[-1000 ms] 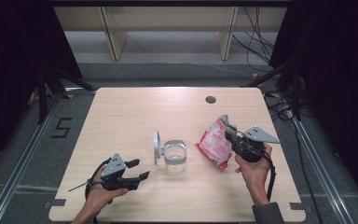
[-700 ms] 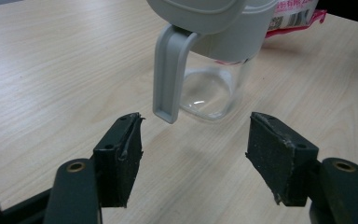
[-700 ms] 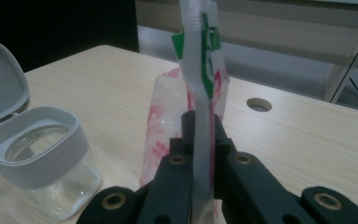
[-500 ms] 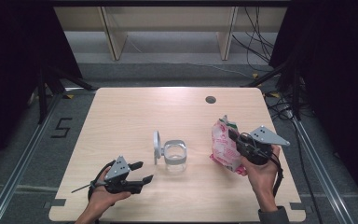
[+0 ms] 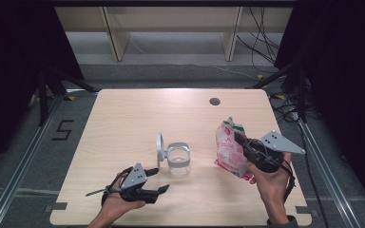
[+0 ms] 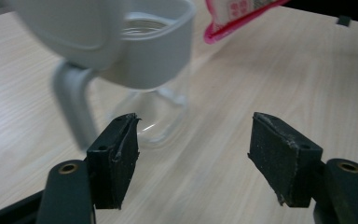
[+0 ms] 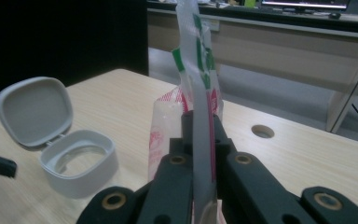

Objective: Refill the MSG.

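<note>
Pink-and-white snack bag stands upright off the tabletop, pinched by the right gripper, whose fingers are clamped on its edge. It's just right of the open clear jar with the flipped-up grey lid. Left gripper, near-left of the jar, has just been opening, fingers wide on nothing.

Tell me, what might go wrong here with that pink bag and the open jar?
1. The right hand-held gripper pinches only the thin edge of the pink bag; the bag could slip or swing.
2. The jar has a narrow mouth, so anything poured from the bag might spill onto the table.
3. The left hand-held gripper, whose jaws have just been opening with nothing between them, sits close to the jar and its raised lid; a nudge could tip it.
</note>
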Available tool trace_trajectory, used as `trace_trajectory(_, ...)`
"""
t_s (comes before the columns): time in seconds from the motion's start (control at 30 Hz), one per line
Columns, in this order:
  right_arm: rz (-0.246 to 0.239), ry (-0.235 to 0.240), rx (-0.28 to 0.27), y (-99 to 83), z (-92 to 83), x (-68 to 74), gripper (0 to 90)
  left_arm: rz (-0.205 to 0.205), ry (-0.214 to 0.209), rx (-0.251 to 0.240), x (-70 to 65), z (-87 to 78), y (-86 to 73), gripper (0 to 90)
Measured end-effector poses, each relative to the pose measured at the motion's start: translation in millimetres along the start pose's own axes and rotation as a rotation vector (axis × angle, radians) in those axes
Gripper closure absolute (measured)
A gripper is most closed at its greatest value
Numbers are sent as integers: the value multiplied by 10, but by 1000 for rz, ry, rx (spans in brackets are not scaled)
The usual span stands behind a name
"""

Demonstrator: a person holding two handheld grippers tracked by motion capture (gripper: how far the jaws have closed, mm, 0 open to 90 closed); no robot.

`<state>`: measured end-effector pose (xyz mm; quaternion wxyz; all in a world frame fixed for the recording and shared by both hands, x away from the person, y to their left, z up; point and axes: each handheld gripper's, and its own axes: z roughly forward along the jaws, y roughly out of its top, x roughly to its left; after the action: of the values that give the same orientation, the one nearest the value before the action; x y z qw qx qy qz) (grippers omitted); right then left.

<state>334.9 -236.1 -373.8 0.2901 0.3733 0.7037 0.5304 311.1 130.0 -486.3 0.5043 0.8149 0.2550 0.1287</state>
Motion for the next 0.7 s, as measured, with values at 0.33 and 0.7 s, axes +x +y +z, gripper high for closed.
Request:
trace_trajectory(0.33,-26,70,-30,96,-70,218,900,36,-99,47,-323,405,17,297)
trace_trajectory(0.7,-51,146,-26,129,-99,412,900,17,-101,13,-460,693,88,306)
